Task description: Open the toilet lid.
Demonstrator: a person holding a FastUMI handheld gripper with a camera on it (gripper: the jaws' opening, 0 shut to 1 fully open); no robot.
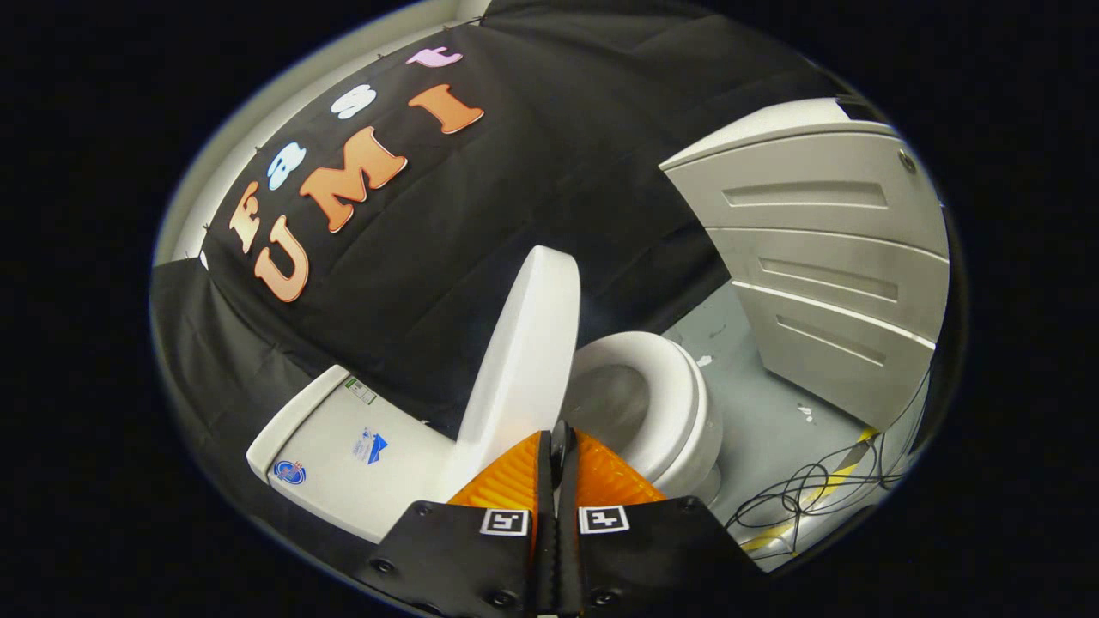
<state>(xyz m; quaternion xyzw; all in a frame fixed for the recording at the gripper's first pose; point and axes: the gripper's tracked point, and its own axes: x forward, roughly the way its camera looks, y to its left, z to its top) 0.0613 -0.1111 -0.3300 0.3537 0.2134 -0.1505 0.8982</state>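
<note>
The toilet lid (pixel 524 360) is seen raised, standing almost upright beside the open seat (pixel 665 390), just ahead of the fingers. The gripper (pixel 559 446) is pressed together with nothing gripped between the fingers. The tank (pixel 343 459) is seen behind the lid, a grey drawer cabinet (pixel 824 257) beyond the seat, and tangled cables (pixel 807 498) on the floor (pixel 764 412).

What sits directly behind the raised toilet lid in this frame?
Behind the toilet lid is the tank, with the black cloth wall beyond. The lid and the shut gripper hide the hinge and the tank's near end. The seat lies on the lid's other side.
</note>
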